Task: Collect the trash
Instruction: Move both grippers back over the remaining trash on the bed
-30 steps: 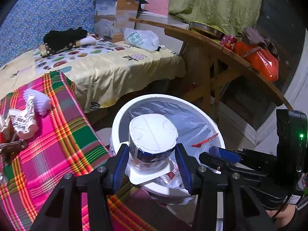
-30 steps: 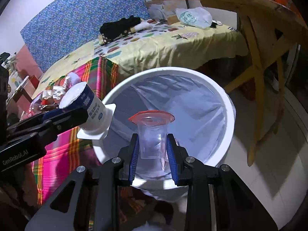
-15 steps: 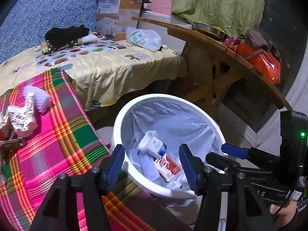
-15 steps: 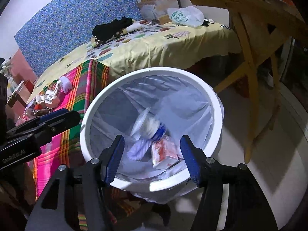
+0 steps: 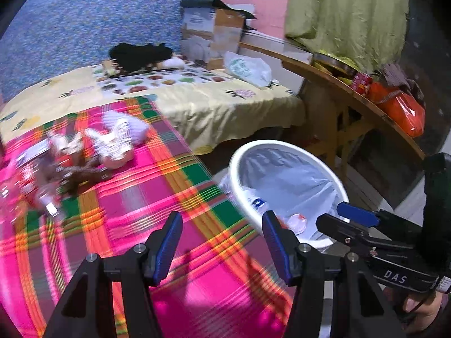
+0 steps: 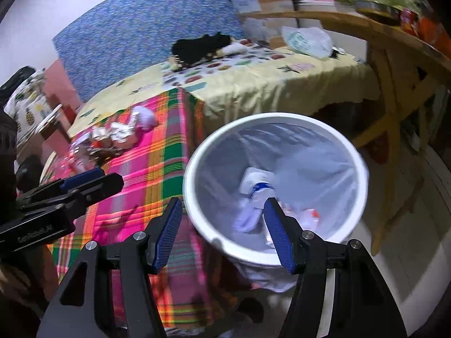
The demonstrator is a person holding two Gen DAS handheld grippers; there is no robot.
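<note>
A white trash bin point(image 6: 363, 174) lined with a clear bag stands on the floor beside the bed; it also shows in the left wrist view point(image 5: 235, 180). Inside lie a white and blue cup point(image 6: 258, 184), a clear cup with a red rim point(image 6: 310, 215) and other wrappers. A blurred pile of trash point(image 5: 93, 152) lies on the pink plaid blanket point(image 5: 135, 214), also seen in the right wrist view point(image 6: 112, 140). My left gripper point(image 5: 222, 245) is open and empty over the blanket. My right gripper point(image 6: 222, 236) is open and empty at the bin's near rim.
A yellow fruit-print sheet point(image 5: 197, 98) covers the far bed, with black clothing point(image 5: 141, 55), a white plastic bag point(image 5: 248, 67) and a cardboard box point(image 5: 214, 36). A wooden table point(image 5: 352, 95) with an orange bag point(image 5: 403, 109) stands right of the bin.
Both grippers opened and dropped their cups into the bin. The left gripper has since swung left over the plaid blanket; the right gripper has shifted left to the bin's near rim.
</note>
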